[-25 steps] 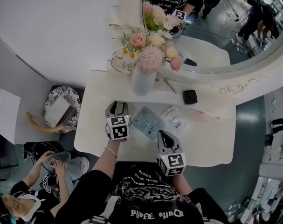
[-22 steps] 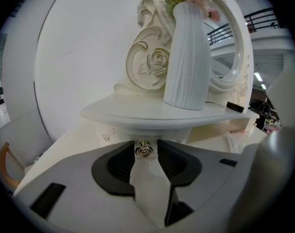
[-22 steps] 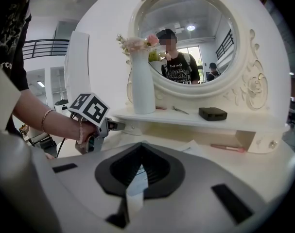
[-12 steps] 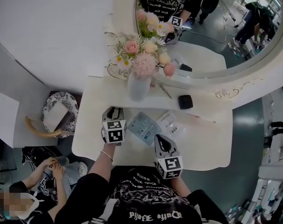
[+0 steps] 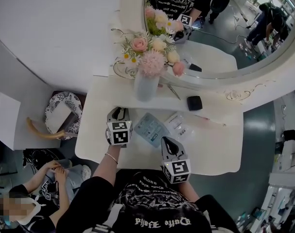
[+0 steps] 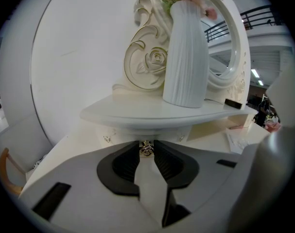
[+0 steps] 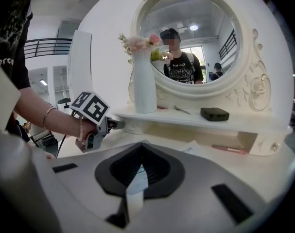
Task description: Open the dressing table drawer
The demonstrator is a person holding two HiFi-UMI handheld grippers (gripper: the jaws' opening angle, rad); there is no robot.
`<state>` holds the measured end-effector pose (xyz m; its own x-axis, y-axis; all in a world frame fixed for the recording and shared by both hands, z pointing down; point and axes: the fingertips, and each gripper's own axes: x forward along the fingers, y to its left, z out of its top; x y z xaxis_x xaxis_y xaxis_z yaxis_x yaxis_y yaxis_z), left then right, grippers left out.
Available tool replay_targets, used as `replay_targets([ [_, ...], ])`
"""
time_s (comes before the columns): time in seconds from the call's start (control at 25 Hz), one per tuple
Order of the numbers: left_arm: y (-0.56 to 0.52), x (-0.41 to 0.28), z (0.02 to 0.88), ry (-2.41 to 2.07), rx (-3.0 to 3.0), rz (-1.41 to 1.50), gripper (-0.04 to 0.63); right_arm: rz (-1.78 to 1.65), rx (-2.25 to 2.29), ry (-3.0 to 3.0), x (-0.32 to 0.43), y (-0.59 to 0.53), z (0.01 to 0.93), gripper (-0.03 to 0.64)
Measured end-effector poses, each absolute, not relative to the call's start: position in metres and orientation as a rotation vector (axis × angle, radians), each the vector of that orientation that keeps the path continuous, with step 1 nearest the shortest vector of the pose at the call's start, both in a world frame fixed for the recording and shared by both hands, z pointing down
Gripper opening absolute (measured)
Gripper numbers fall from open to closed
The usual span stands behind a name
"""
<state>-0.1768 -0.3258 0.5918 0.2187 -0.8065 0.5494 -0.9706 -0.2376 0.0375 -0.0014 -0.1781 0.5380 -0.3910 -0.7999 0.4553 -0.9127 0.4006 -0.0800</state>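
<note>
**Left grip on the drawer knob; pull not yet begun**

The drawer sits under the raised shelf at the far left of the table, directly below the white vase. Its front looks flush with the frame, so I judge it closed. Its small metal knob faces the near side.

The left gripper is at the knob. Its fingers have just been closing, the knob is between the tips, and both pads appear to press on it. I read this as a grip that is set, or very nearly so.

The right gripper hangs over the near edge of the table, right of the left one. Its fingers stand slightly apart with nothing between them. It takes no part at present.

Step in hand: grasping the knob, first stage of opening.

Next move, as a judgement: a straight, level pull toward the near side, along the drawer's own travel, with the clamp kept firm. The knob is small and smooth, so a slanted pull could slip off it. The packets lie to the right, out of the path. The vase rests on the shelf above and should be unaffected if the pull is gentle.
</note>
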Motion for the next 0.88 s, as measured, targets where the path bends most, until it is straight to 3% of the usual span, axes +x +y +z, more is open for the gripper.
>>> replay_targets([
  [0.88,-0.314,-0.178,0.594,-1.634,2.115,0.613,0.103,0.433,1.425,-2.354,-0.01,-0.184,0.54,0.011],
])
